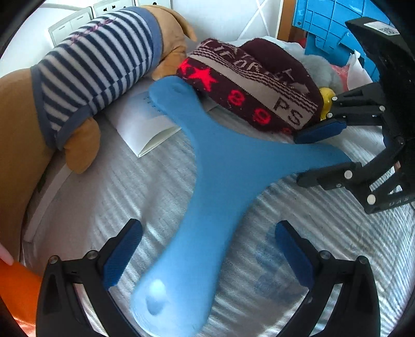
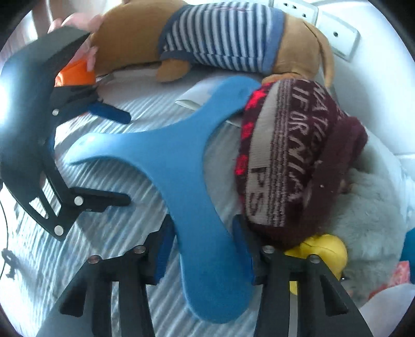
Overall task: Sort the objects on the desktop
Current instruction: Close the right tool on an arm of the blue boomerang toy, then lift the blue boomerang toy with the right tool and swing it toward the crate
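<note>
Ribbed white cloth (image 1: 145, 186) covers the surface we work over, with white wall sockets (image 1: 70, 23) behind it. We tilt both grippers steeply down. Our left gripper (image 1: 207, 259) hangs with jaws spread wide, one limb of the flat blue three-armed plastic boomerang (image 2: 166, 158) passing between them untouched. Our right gripper (image 2: 205, 248) pinches another limb. The boomerang lies beside a maroon knitted hat (image 2: 293, 160) and a brown plush dog in a striped shirt (image 1: 85, 75).
</note>
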Action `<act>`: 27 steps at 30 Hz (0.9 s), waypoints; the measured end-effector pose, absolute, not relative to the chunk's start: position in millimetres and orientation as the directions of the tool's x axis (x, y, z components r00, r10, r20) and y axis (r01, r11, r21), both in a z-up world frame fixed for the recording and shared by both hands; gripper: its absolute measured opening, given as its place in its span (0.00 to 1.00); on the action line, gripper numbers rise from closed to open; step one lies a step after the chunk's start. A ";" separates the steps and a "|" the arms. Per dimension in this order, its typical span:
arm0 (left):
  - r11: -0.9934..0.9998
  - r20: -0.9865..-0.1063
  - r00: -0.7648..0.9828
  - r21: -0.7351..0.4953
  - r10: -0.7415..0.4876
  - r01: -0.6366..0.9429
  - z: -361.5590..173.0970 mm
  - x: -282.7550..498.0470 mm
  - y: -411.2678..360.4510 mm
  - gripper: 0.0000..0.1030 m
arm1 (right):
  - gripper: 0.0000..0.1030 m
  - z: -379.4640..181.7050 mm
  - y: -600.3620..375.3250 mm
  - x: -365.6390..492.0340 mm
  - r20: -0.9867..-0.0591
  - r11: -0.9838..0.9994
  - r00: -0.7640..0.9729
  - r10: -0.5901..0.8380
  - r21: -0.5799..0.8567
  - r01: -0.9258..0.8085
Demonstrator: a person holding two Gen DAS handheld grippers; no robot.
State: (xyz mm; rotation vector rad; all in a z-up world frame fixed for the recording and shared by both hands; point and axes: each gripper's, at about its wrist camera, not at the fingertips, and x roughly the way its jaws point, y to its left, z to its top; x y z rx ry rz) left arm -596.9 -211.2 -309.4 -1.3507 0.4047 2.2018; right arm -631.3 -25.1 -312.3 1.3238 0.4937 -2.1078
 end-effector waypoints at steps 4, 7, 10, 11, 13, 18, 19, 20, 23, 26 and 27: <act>-0.825 -0.895 -0.358 -0.018 0.265 -0.565 -308.2 -597.9 -211.6 1.00 | 0.40 -311.3 -21.8 -633.1 -0.903 -0.741 -0.324 -0.282 -0.009 0.671; -0.836 -0.904 -0.349 -0.016 0.247 -0.549 -305.1 -598.5 -210.0 0.94 | 0.39 -310.7 -19.5 -632.8 -0.902 -0.738 -0.330 -0.279 -0.019 0.674; -0.844 -0.895 -0.376 0.000 0.239 -0.536 -296.6 -598.3 -211.3 0.45 | 0.37 -307.9 -19.7 -621.7 -0.899 -0.737 -0.345 -0.270 -0.038 0.675; -0.848 -0.891 -0.387 0.006 0.236 -0.530 -293.6 -598.7 -212.4 0.45 | 0.37 -307.2 -18.3 -618.5 -0.899 -0.737 -0.348 -0.265 -0.044 0.675; -0.845 -0.894 -0.358 -0.043 0.271 -0.533 -294.4 -602.8 -217.3 0.45 | 0.36 -307.2 -13.3 -613.9 -0.899 -0.740 -0.346 -0.267 -0.038 0.671; -0.823 -0.910 -0.329 -0.023 0.253 -0.567 -293.9 -601.3 -213.3 0.45 | 0.36 -306.6 -8.1 -607.4 -0.903 -0.754 -0.344 -0.257 -0.035 0.656; -0.819 -0.914 -0.323 -0.017 0.246 -0.574 -293.2 -600.2 -212.1 0.45 | 0.36 -306.3 -7.4 -606.5 -0.904 -0.754 -0.346 -0.252 -0.040 0.655; -0.814 -0.917 -0.317 -0.012 0.240 -0.581 -292.5 -599.0 -210.9 0.44 | 0.36 -305.9 -6.2 -604.2 -0.905 -0.753 -0.347 -0.247 -0.047 0.657; -0.817 -0.918 -0.311 -0.024 0.247 -0.577 -291.4 -590.9 -211.9 0.44 | 0.36 -304.5 0.7 -592.3 -0.903 -0.751 -0.358 -0.239 -0.062 0.657; -0.819 -0.918 -0.321 -0.008 0.234 -0.574 -288.3 -576.9 -211.6 0.42 | 0.36 -300.5 6.0 -579.8 -0.896 -0.755 -0.374 -0.239 -0.071 0.652; -0.821 -0.916 -0.325 -0.008 0.235 -0.571 -285.6 -570.6 -212.0 0.41 | 0.36 -301.2 0.2 -574.2 -0.893 -0.755 -0.382 -0.237 -0.078 0.652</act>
